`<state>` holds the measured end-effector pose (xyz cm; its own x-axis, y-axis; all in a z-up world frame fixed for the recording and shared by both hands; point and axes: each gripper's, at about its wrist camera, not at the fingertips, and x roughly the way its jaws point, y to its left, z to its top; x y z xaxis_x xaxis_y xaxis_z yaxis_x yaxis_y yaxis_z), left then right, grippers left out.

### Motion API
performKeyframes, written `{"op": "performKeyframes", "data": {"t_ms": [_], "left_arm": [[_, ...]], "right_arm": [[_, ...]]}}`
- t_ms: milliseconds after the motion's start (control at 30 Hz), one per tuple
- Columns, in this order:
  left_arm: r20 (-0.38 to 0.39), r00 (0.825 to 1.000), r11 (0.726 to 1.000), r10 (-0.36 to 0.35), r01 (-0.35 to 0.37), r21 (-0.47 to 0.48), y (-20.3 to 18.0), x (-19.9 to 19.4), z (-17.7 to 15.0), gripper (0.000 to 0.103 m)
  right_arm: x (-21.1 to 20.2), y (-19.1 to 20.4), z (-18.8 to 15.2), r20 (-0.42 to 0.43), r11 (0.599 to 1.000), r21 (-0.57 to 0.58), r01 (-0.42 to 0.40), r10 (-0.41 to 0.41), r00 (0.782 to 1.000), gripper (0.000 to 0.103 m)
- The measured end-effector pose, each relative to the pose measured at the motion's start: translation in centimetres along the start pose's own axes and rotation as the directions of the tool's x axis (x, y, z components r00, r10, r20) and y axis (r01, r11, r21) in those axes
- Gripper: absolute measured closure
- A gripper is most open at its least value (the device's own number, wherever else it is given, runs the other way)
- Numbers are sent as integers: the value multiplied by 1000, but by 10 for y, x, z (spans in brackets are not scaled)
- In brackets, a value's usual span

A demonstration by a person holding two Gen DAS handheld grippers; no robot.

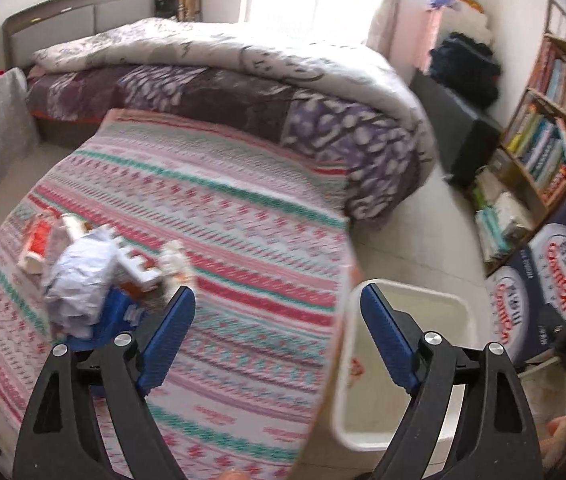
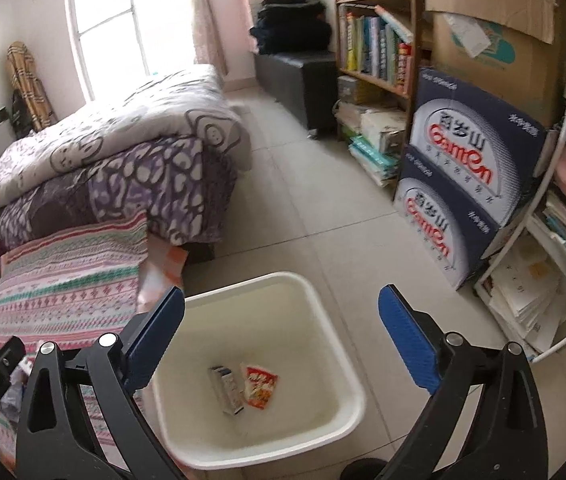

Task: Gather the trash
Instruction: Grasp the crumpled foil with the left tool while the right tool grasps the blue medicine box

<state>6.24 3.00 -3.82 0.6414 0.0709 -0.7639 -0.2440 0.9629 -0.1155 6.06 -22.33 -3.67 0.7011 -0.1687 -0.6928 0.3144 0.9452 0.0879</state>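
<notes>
A pile of trash lies on the striped cloth (image 1: 223, 208) at the left: a crumpled white paper (image 1: 79, 276), a red and white cup (image 1: 37, 240), a blue carton (image 1: 117, 316) and a white box (image 1: 139, 268). My left gripper (image 1: 277, 312) is open and empty, to the right of the pile. A white bin (image 2: 323, 432) stands on the floor beside the cloth; it also shows in the left wrist view (image 1: 459, 308). In it lie a red snack wrapper (image 2: 261, 388) and a small grey box (image 2: 227, 390). My right gripper (image 2: 281, 312) is open and empty above the bin.
A bed with a purple and white quilt (image 1: 243, 72) lies beyond the cloth. A bookshelf (image 2: 375, 40), stacked blue water boxes (image 2: 467, 160) and a white rack with papers (image 2: 539, 280) line the right wall. A black ottoman (image 2: 303, 76) stands by the window. The floor is tiled.
</notes>
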Motion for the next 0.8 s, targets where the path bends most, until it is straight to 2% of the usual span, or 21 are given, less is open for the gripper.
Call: {"op": "performKeyframes", "data": {"t_ms": [267,500,633,733,800], "left_arm": [[-48,987,988,153,-154,-14,66,2,0,20],[-80,961,964,265,-263,30,115,19,4,20],[-108,958,963,266,-259,73,133,39,3,20],[-157,960,973,231,-223,65,143,55,1,20],[-177,956,972,234,-225,68,146,63,-1,20]], "right_arm": [[-3,58,-15,-60,988,-100,-113,108,992,7],[-11,101,-32,-104,964,-192,-185,168,980,7],[-8,122,-42,-144,950,-225,-217,187,972,7],[-4,136,-49,-176,940,-242,-241,202,964,7],[-1,146,-55,-197,932,-256,-255,208,958,7]]}}
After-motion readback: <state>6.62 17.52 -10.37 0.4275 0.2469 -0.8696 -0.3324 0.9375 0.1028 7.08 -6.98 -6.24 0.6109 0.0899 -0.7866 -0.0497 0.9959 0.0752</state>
